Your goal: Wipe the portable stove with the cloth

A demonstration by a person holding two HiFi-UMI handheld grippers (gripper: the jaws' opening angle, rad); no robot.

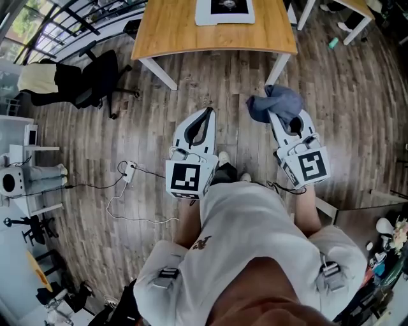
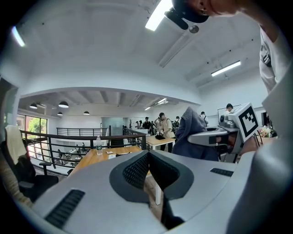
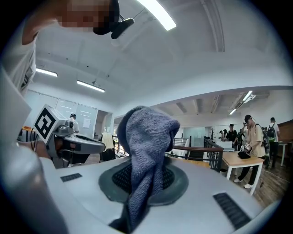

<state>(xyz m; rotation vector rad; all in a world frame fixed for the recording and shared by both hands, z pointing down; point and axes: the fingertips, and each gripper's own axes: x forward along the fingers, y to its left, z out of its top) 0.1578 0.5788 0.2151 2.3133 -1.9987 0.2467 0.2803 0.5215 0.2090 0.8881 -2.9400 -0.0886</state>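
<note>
Cloth [image 1: 280, 100] is what I check first: the blue-grey terry rag is pinched in my right gripper [image 1: 274, 118], jaws clenched on it. In the right gripper view its bunched top [image 3: 147, 132] stands above the jaw tips, with a tail trailing down between the pads toward the camera. My left gripper [image 1: 206, 113] holds nothing; its jaws meet at the tips, leaving only the hollow between the dark ribbed pads [image 2: 136, 170].

Both tools are held out in front of the person's body, side by side and apart, over the wood-plank floor [image 1: 127, 121] and short of the wooden table [image 1: 172, 32]. Each marker cube [image 1: 188, 177] faces up at the head camera.

On the table lies a flat white-framed thing [image 1: 224, 11] with a dark centre, cut off by the frame edge; I cannot tell what it is. A black office chair [image 1: 95, 79] stands to the left, and a white cable [image 1: 137, 213] loops across the floor from a power strip [image 1: 129, 170].
</note>
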